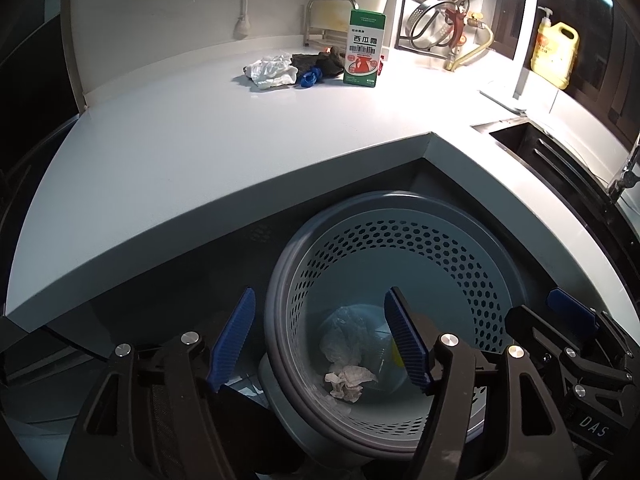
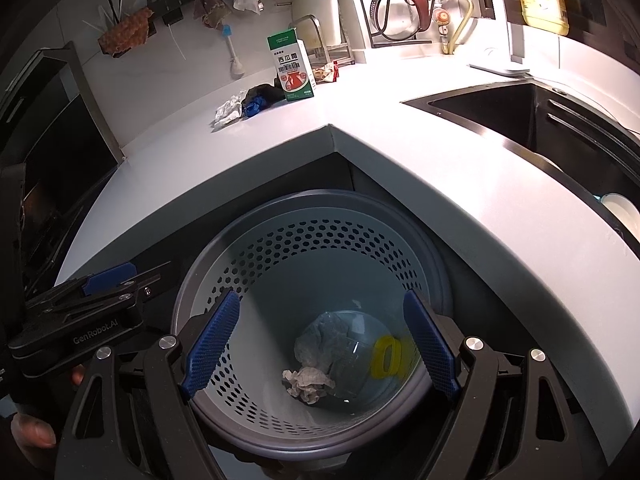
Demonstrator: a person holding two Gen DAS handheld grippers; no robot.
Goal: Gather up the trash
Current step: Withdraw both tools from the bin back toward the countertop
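left gripper (image 1: 322, 344) wide, empty | right gripper (image 2: 320, 346) wide, empty | above bin (image 2: 436, 264), likely post-drop | box (image 1: 365, 50) left on counter (image 1: 200, 152)

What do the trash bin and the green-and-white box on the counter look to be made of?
Trash bin: probably molded plastic, matte grey, judging by its even perforated wall and thick smooth rim. Green-and-white box: likely printed cardboard, with sharp folded edges, flat panels and a slight sheen. Both guesses rest on looks alone.
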